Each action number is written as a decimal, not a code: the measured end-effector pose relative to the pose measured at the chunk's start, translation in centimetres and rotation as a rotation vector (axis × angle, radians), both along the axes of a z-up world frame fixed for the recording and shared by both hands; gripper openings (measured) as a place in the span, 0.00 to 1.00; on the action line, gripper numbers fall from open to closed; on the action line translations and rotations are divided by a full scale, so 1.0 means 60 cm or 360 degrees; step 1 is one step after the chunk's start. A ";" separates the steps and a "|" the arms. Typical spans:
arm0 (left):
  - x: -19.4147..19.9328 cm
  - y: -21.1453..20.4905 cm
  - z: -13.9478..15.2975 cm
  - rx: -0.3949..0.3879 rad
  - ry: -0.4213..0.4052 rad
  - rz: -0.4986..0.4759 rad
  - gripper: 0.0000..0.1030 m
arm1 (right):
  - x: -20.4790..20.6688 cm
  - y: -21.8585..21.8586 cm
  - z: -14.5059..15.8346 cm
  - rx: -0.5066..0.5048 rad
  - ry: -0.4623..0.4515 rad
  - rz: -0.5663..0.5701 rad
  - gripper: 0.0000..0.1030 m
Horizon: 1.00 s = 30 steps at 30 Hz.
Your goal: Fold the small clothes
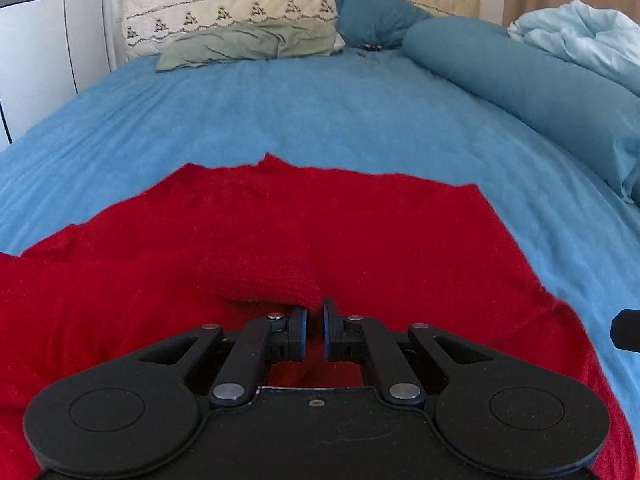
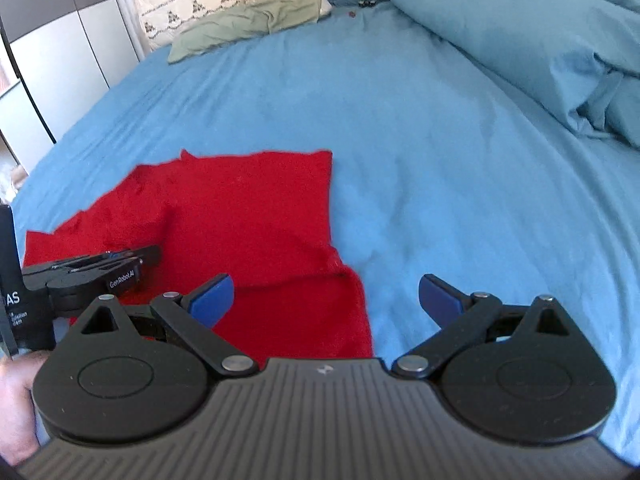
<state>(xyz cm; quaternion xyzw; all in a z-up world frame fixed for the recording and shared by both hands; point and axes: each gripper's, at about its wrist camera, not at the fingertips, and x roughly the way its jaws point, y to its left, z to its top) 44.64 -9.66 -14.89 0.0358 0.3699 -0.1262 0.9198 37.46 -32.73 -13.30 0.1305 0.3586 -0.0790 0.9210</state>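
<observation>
A red knit sweater [image 1: 320, 220] lies spread on the blue bed sheet [image 1: 320, 112]. My left gripper [image 1: 315, 320] is nearly shut, pinching a raised fold of the sweater, the ribbed cuff of a sleeve [image 1: 260, 280], just above the cloth. In the right wrist view the sweater [image 2: 248, 208] lies at the left, and the left gripper [image 2: 154, 254] shows over its left part. My right gripper [image 2: 326, 300] is open and empty, above the sweater's right near edge and the sheet [image 2: 440, 140].
A green pillow [image 1: 248, 46] and a cream embroidered pillow [image 1: 224, 12] lie at the headboard. A teal bolster [image 1: 520, 80] and light blue bedding [image 1: 580, 36] run along the right. White cupboard doors [image 1: 48, 48] stand at the left.
</observation>
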 end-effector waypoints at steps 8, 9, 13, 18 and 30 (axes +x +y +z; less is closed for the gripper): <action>-0.076 0.069 0.061 -0.0001 -0.0056 0.0068 0.92 | 0.045 0.062 0.058 -0.0070 -0.0085 0.0170 1.00; -0.085 0.091 0.068 0.0015 -0.0051 0.0106 0.92 | 0.056 0.081 0.065 -0.0105 -0.0087 0.0224 1.00; -0.105 0.175 0.073 0.0050 -0.0038 0.0244 0.92 | 0.119 0.179 0.059 -0.0254 -0.0041 0.0458 1.00; -0.104 0.253 0.046 0.0134 -0.0006 0.0339 0.92 | 0.186 0.284 -0.008 -0.0409 -0.0078 0.0613 0.99; -0.102 0.304 0.032 0.0200 -0.0001 0.0355 0.92 | 0.232 0.248 -0.017 -0.0358 -0.0051 0.0396 0.24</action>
